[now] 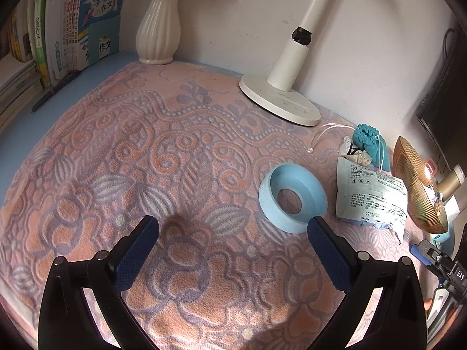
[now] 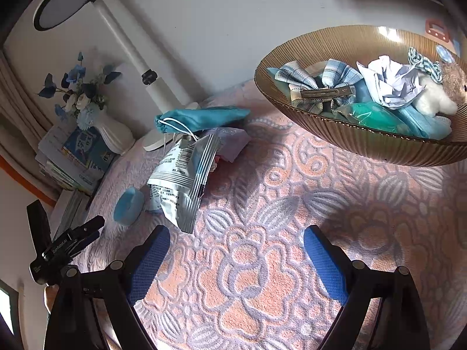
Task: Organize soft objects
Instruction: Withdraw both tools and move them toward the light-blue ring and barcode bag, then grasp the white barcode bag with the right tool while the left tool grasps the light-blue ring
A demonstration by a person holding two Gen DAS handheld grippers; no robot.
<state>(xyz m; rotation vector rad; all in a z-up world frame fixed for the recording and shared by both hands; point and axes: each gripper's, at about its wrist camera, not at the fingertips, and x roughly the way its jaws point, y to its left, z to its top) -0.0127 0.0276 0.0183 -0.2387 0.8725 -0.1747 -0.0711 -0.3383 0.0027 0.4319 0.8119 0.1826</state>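
A ribbed amber bowl [image 2: 379, 145] at the upper right of the right wrist view holds a plaid fabric bow [image 2: 318, 84], crumpled paper [image 2: 388, 84], a plush toy [image 2: 437, 93] and teal cloth. Left of it on the patterned towel lie a teal drawstring pouch [image 2: 204, 118] and a pale printed packet [image 2: 186, 175]. My right gripper [image 2: 236, 242] stands open over bare towel, below both. In the left wrist view my left gripper [image 1: 232, 227] is open and empty, with a light blue ring [image 1: 292, 197] by its right finger, the packet [image 1: 370, 195], the pouch [image 1: 369, 143] and the bowl [image 1: 414, 183] further right.
A white desk lamp [image 1: 280, 99] and a white vase [image 1: 159, 29] of blue flowers stand against the back wall. Books [image 1: 58, 29] are stacked at the far left with a pen [image 1: 52, 92] beside them. The left gripper's side [image 2: 64, 248] shows at the left of the right wrist view.
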